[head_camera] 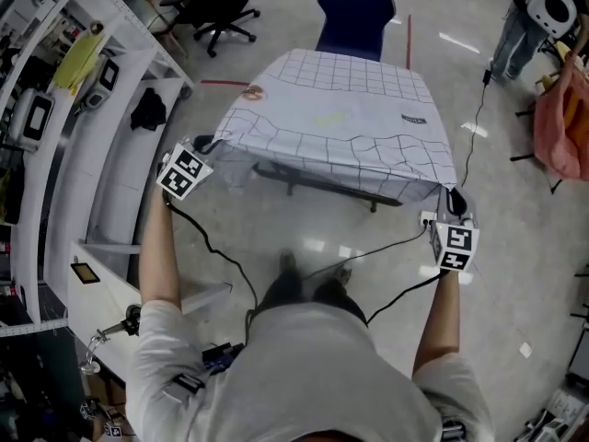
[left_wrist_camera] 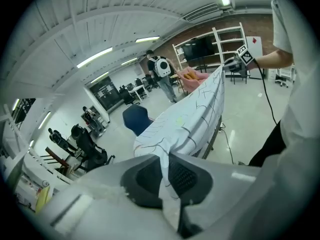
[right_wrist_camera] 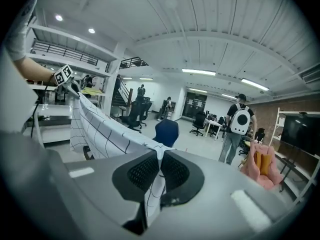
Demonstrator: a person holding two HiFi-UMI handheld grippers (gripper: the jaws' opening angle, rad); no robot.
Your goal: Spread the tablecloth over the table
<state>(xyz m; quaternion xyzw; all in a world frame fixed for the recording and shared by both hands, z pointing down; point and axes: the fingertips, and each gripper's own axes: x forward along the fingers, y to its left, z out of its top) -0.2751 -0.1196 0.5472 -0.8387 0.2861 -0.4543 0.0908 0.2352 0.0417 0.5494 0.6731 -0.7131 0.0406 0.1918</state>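
A white tablecloth (head_camera: 340, 118) with a dark grid lies over the table, its near edge lifted and stretched between my two grippers. My left gripper (head_camera: 204, 144) is shut on the near left corner; in the left gripper view the cloth (left_wrist_camera: 190, 119) runs straight out from between the dark pads (left_wrist_camera: 187, 176). My right gripper (head_camera: 454, 201) is shut on the near right corner, and in the right gripper view the tablecloth (right_wrist_camera: 102, 126) stretches away from the pads (right_wrist_camera: 175, 171) toward the left gripper (right_wrist_camera: 75, 89). The table itself is hidden except for its dark frame (head_camera: 313, 184).
A dark blue chair (head_camera: 356, 12) stands at the table's far side. White shelving (head_camera: 83, 136) lines the left. A person with a white backpack (head_camera: 543, 12) stands at the far right beside a pink object (head_camera: 563, 122). Black cables (head_camera: 221, 256) trail from both grippers.
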